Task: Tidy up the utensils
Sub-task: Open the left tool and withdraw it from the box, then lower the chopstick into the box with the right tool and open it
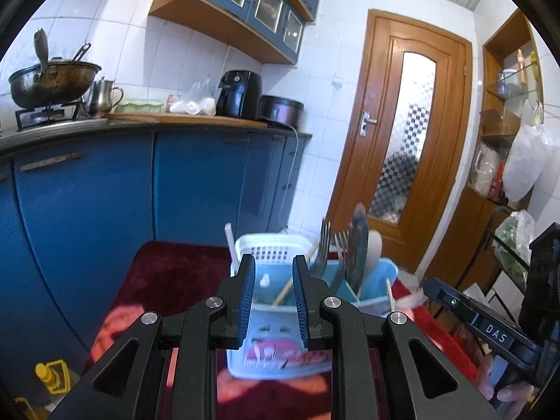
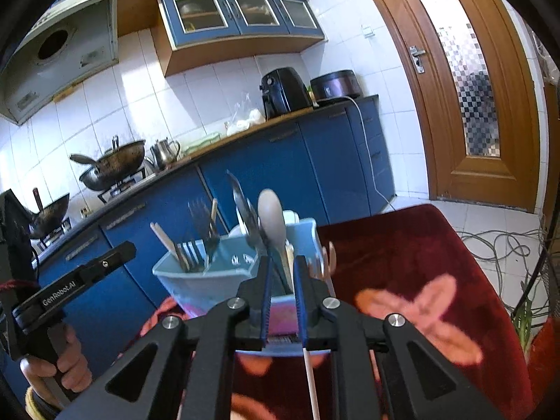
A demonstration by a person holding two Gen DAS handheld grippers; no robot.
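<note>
Light blue utensil caddy (image 1: pixel 276 336) on a dark red, flower-patterned cloth (image 1: pixel 168 273), partly masked by both tools.

Its lower front is blurred; forks (image 2: pixel 201 231), a spoon (image 2: pixel 272 222) and wooden sticks stand upright inside. The left gripper (image 1: pixel 272 301) and right gripper (image 2: pixel 282 297) are both slightly parted, clasping nothing; a white stick (image 2: pixel 310 381) runs below the right one, cut off.
</note>
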